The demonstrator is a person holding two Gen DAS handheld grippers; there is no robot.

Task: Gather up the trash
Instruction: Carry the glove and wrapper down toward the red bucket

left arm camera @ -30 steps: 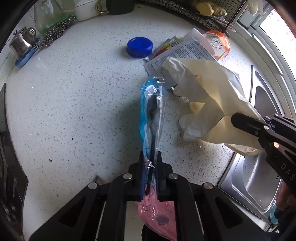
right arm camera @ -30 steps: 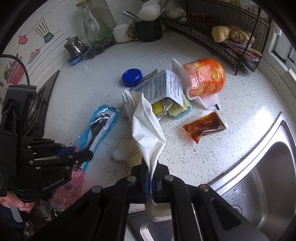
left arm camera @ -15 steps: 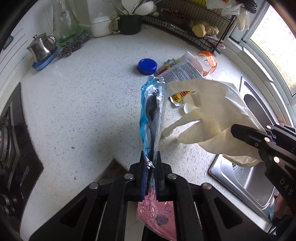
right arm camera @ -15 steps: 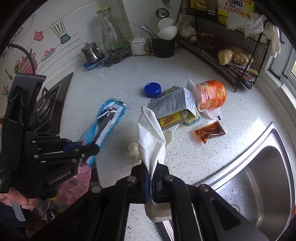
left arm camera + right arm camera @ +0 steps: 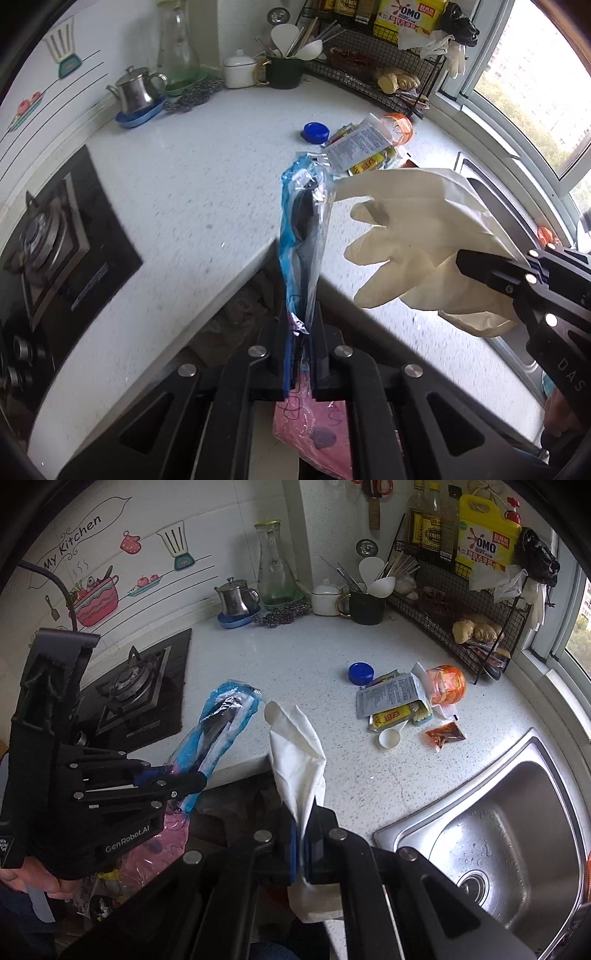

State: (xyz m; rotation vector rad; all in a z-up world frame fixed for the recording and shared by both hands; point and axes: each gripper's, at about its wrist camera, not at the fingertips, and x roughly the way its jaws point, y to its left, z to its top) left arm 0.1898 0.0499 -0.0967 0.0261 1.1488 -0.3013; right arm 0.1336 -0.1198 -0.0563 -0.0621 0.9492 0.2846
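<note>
Both grippers lifted off speckled countertop (image 5: 295, 657), stove (image 5: 140, 686), sink (image 5: 517, 812)

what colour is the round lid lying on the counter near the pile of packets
The lid is solid blue, clearest in the right wrist view.

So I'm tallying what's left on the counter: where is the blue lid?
In the right wrist view the blue lid lies flat on the countertop, right of centre, at the left edge of the wrapper pile and left of the orange jar.
</note>
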